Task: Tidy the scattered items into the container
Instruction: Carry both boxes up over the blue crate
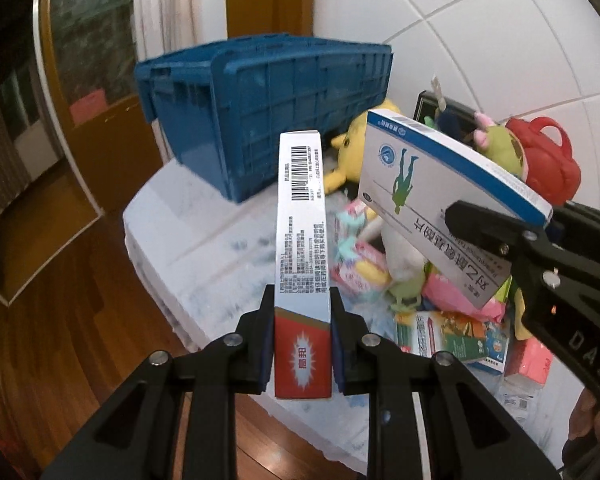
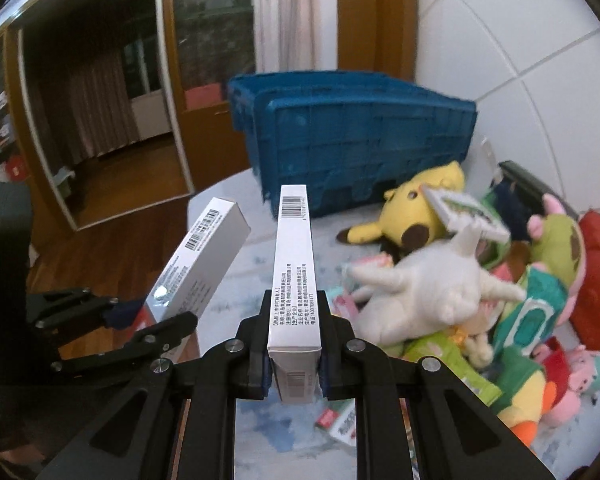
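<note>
My left gripper (image 1: 302,316) is shut on a long red-and-white box (image 1: 300,220), held up and pointing toward the blue crate (image 1: 268,108) at the table's far end. My right gripper (image 2: 294,316) is shut on a blue-and-white medicine box (image 2: 294,264); the same box shows in the left wrist view (image 1: 432,200) on the right. The right wrist view also shows the left gripper (image 2: 140,320) with its box (image 2: 204,256), and the crate (image 2: 352,140) ahead. Both boxes are held above the table, short of the crate.
A pile of plush toys and small boxes lies on the white table (image 2: 252,248): a yellow plush (image 2: 416,216), a white plush (image 2: 424,292), a red bag (image 1: 548,160), cartons (image 1: 452,336). A tiled wall (image 1: 480,20) stands at the right, a wooden floor (image 1: 60,300) at the left.
</note>
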A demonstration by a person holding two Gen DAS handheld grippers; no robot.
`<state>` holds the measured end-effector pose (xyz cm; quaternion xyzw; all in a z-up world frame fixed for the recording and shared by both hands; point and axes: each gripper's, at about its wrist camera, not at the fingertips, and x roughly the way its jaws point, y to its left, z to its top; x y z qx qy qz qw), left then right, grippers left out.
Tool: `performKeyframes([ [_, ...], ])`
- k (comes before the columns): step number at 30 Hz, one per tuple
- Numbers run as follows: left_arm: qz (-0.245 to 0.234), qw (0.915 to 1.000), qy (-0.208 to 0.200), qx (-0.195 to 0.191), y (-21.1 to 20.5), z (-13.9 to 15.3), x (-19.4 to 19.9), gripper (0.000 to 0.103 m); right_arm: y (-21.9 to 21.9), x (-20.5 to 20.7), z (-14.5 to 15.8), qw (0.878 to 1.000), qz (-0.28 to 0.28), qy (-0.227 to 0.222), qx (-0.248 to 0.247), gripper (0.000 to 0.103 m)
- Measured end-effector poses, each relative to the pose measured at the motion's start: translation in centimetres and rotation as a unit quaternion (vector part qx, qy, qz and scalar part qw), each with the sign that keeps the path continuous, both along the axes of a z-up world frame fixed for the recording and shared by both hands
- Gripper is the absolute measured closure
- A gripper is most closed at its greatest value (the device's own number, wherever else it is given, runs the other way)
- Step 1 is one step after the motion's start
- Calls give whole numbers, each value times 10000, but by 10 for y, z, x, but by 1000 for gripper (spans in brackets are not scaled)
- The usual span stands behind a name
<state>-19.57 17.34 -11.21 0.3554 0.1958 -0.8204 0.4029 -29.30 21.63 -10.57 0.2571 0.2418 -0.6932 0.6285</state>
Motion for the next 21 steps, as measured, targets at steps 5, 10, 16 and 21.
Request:
performKeyframes([
  [5,-182,9998,93,-30,-22,13,-8,80,-14,4,15,9997,-238,89,-62,86],
  [10,-212,9996,126,-140,-48,23,-23,80,-38,-9,25,9992,-326,137,-177,86],
  [16,-303,9985,218,-397,-83,48,-35,80,-72,-26,47,9983,-426,156,-371,86],
  [21,-432,9969,365,-538,-124,70,-37,80,-105,-26,61,9974,-531,175,-454,86],
])
